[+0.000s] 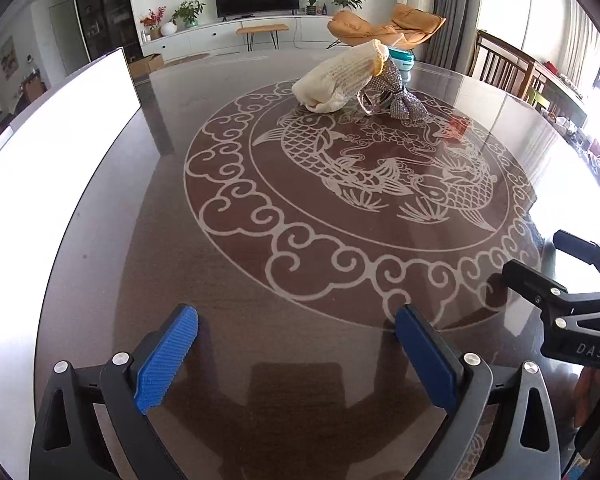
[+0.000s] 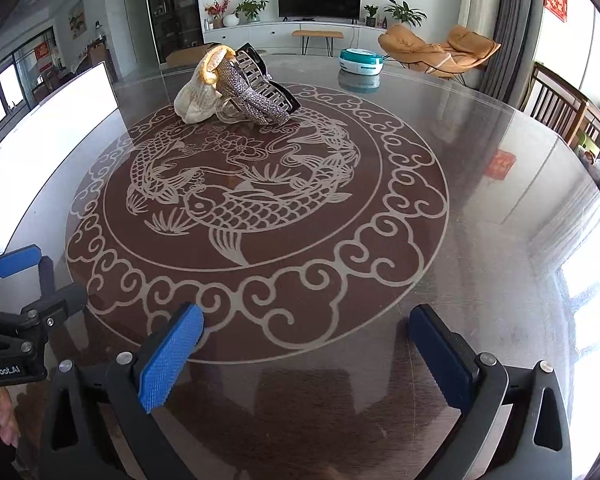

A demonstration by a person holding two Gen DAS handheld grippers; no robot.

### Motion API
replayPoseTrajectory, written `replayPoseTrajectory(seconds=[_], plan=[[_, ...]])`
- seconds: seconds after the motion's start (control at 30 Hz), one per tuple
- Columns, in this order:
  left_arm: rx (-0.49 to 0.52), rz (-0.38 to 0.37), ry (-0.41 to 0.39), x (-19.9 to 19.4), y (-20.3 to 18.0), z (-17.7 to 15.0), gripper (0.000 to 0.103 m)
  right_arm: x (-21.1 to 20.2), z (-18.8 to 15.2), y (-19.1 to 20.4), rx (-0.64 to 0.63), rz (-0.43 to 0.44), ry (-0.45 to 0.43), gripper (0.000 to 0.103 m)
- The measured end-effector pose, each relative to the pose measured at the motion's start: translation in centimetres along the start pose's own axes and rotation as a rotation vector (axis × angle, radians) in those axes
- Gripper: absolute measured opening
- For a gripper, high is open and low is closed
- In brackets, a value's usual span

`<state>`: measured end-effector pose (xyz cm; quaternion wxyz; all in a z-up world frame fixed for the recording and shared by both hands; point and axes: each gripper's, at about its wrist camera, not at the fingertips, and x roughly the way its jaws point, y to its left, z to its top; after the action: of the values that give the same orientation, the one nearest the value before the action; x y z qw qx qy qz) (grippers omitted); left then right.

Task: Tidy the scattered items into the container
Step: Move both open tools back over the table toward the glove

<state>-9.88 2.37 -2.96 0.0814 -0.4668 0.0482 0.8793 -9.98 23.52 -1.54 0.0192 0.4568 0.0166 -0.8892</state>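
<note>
Left tool (image 1: 296, 354): low over the near surface (image 1: 260, 280), jaws wide apart, holding nothing.
Right tool (image 2: 306, 354): alongside, equally low, jaws wide, nothing between them.
Items: glove (image 2: 198, 94) and sparkly clips (image 2: 256, 98) piled at the far side.
Container: teal tub (image 2: 360, 63) beyond, partly hidden in the left view.

A cream knit glove (image 1: 338, 80) lies on its side at the far part of the fish pattern, cuff raised, its yellow trim (image 2: 214, 65) showing at the opening; a rhinestone hair clip (image 2: 252, 92) leans against its right side, touching it, teeth (image 2: 256, 70) upward; a clear clip (image 1: 370, 103) sits at their near edge, partly hidden; a white and teal container (image 2: 360, 61) stands far right, lid on, apart from the pile.
</note>
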Motion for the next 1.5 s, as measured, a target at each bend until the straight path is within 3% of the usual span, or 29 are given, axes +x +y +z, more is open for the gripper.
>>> replayPoseTrajectory(seconds=[0.17, 1.5], plan=[[-0.035, 0.016, -0.008, 0.83, 0.83, 0.97, 0.103, 0.06, -0.03, 0.02, 0.000, 0.000, 0.000, 0.103], [-0.038, 0.014, -0.019, 0.62, 0.98, 0.57, 0.103, 0.39, 0.04, 0.29, 0.002, -0.002, 0.002, 0.103]])
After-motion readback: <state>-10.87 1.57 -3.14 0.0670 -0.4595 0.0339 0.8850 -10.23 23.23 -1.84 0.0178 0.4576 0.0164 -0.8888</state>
